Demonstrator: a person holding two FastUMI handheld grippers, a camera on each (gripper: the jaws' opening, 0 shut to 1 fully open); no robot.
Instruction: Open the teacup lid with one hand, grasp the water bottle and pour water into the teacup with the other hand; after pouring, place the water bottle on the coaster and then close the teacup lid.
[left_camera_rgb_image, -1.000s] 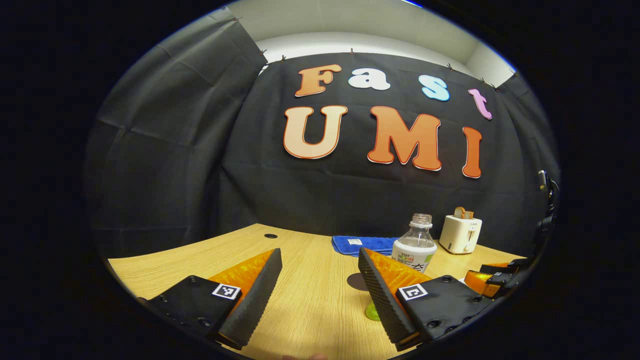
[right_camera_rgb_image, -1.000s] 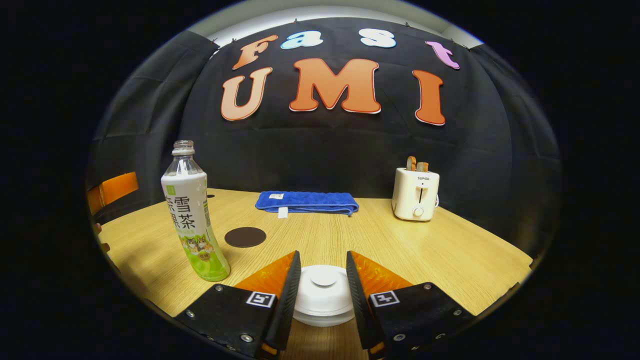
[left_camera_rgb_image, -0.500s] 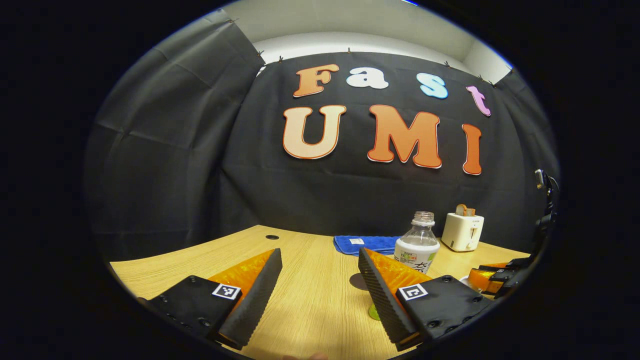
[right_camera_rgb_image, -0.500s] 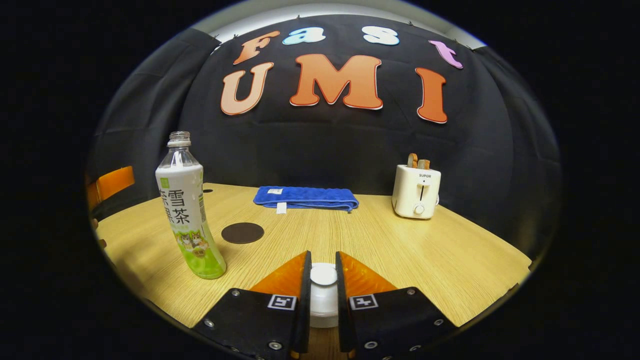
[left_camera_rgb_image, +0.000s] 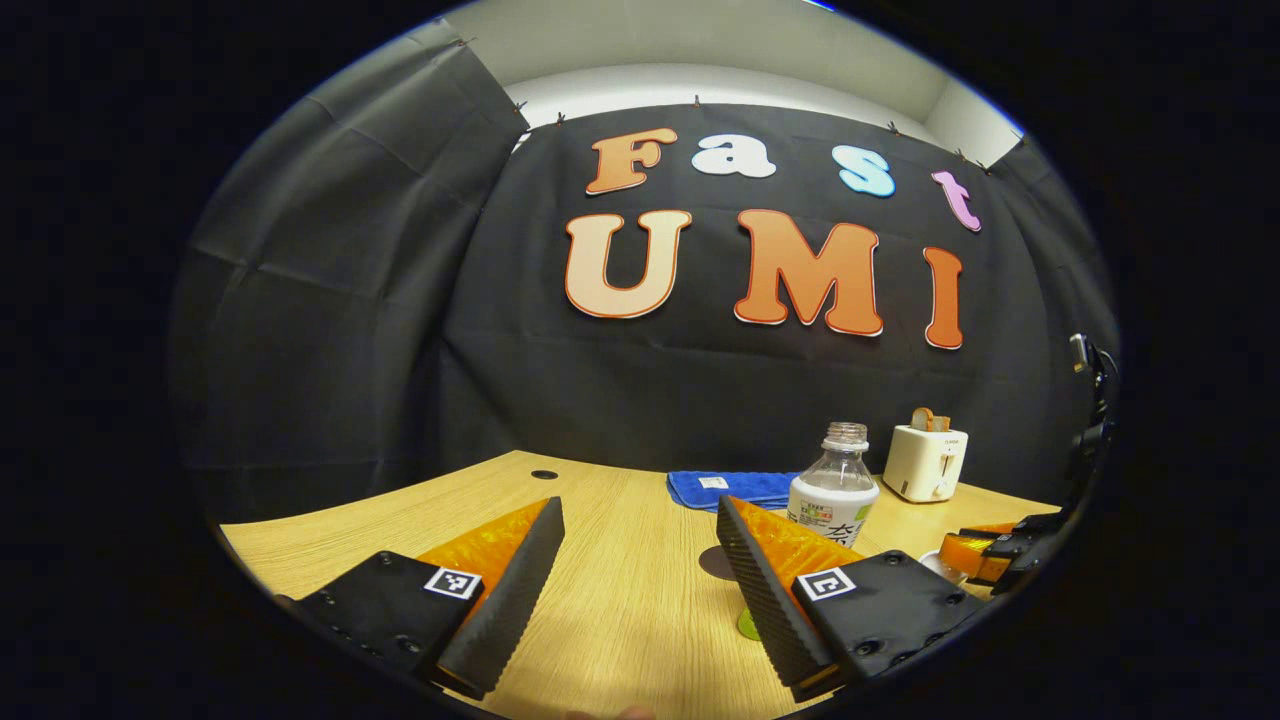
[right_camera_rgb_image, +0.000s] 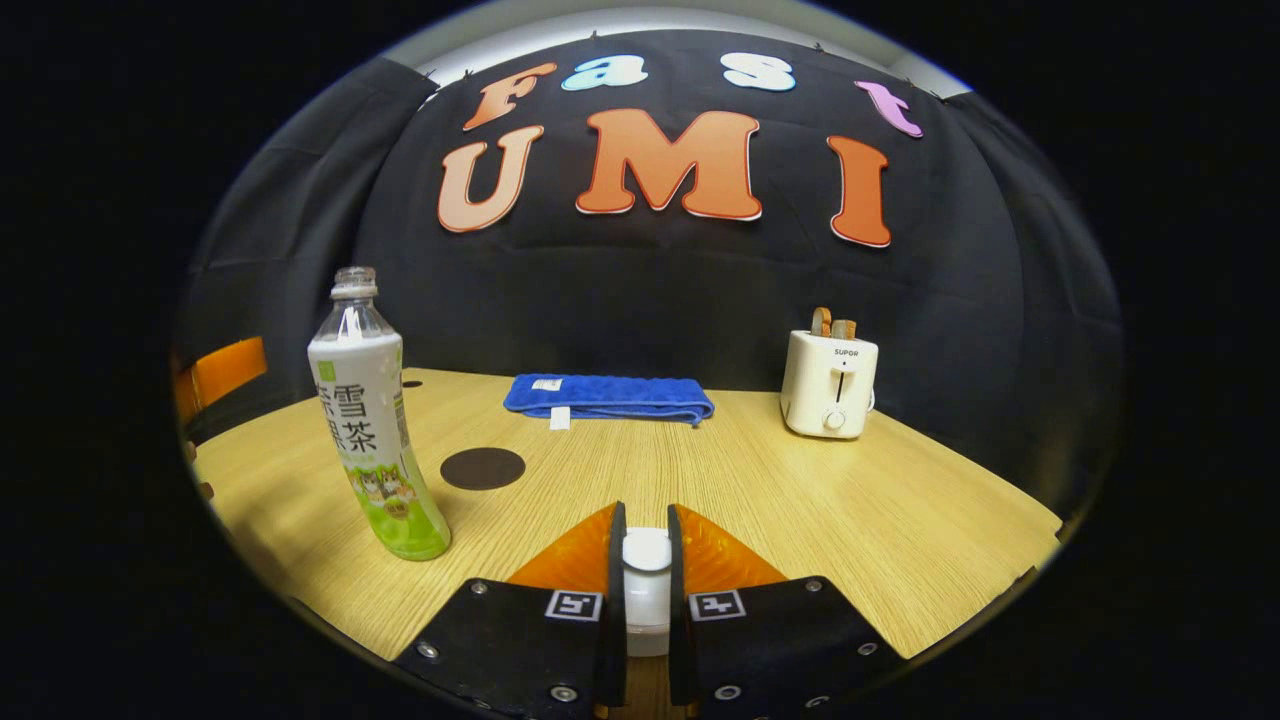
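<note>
Wooden table (right_camera_rgb_image: 850, 510): right gripper (right_camera_rgb_image: 642, 570) fingers clenched on teacup lid (right_camera_rgb_image: 646, 550); left gripper (left_camera_rgb_image: 640, 570) fingers released, water bottle (left_camera_rgb_image: 833, 487) beyond its right finger.

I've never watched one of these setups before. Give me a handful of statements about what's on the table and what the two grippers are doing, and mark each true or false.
1. The right gripper is closed on the knob of the white teacup lid. True.
2. The left gripper is squeezing the water bottle. False: its jaws are wide apart with nothing between them, and the bottle stands on the table beyond it.
3. The water bottle has no cap on. True.
4. The bottle is standing on the round dark coaster. False: it stands beside the coaster, which is bare.
5. A folded blue cloth lies at the back of the table, left of a white toaster in the right gripper view. True.
</note>
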